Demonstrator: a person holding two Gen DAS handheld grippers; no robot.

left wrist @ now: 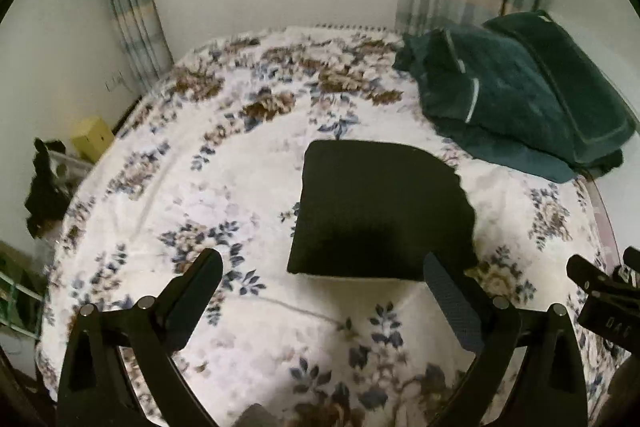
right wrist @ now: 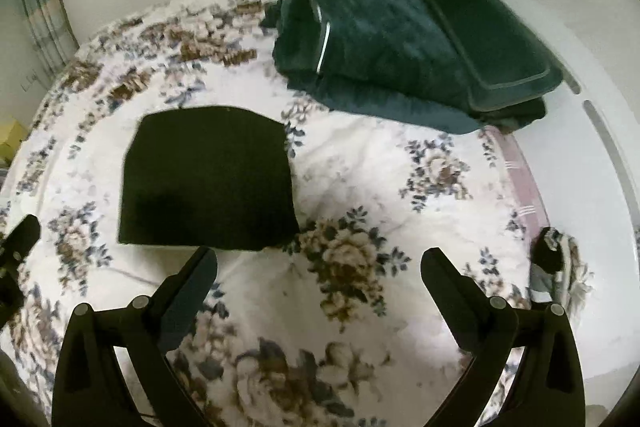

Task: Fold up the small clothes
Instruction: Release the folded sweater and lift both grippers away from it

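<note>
black folded cloth [left wrist: 380,215] flat mid-bed on floral blanket [left wrist: 224,183] | left gripper [left wrist: 324,267] wide, empty, cloth ahead-right | right gripper [right wrist: 320,263] wide, empty, cloth ahead-left | both about equally near

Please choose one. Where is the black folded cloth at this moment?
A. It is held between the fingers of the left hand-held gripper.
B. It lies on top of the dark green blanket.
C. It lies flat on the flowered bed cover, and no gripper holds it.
C: the black folded cloth lies flat on the flowered bed cover, while the left hand-held gripper and the right hand-held gripper are both open and empty, and the dark green blanket sits apart, farther back.
</note>
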